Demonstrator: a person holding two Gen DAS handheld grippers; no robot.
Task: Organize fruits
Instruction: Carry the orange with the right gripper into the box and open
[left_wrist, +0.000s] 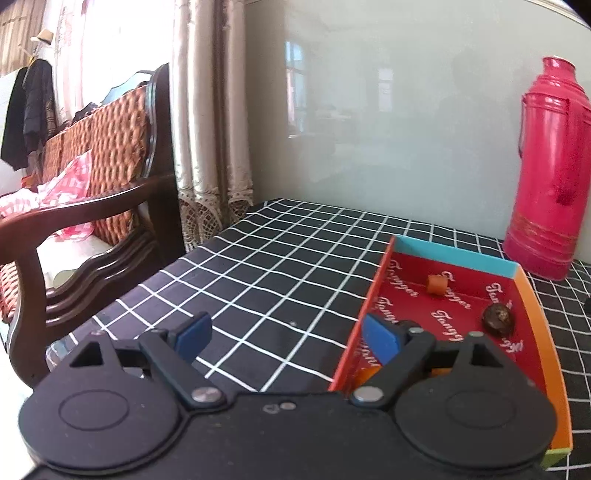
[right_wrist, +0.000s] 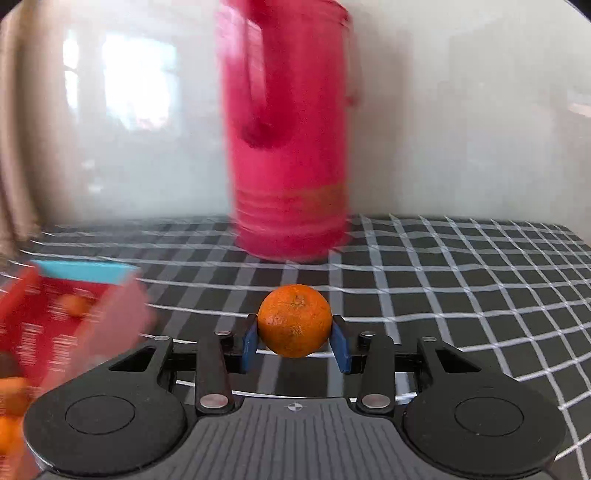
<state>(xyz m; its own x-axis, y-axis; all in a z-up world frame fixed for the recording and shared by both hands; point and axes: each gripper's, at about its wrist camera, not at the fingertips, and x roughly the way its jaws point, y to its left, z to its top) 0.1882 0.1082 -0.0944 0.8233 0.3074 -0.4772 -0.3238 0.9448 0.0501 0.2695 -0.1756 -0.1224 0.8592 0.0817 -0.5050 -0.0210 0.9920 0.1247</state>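
My right gripper (right_wrist: 294, 341) is shut on an orange tangerine (right_wrist: 294, 320) and holds it above the checked tablecloth, to the right of the red box (right_wrist: 55, 325). The view is blurred by motion. The red box (left_wrist: 461, 306) with blue and orange walls holds a small orange piece (left_wrist: 437, 284) and a dark brown round fruit (left_wrist: 498, 319). More orange fruit (right_wrist: 11, 398) shows at the box's near end in the right wrist view. My left gripper (left_wrist: 291, 336) is open and empty, with its right finger (left_wrist: 380, 338) over the box's left wall.
A tall pink thermos (left_wrist: 546, 173) stands behind the box against the pale wall; it also shows in the right wrist view (right_wrist: 288, 147). A wooden sofa (left_wrist: 92, 206) and curtains (left_wrist: 210, 122) stand left of the table's edge.
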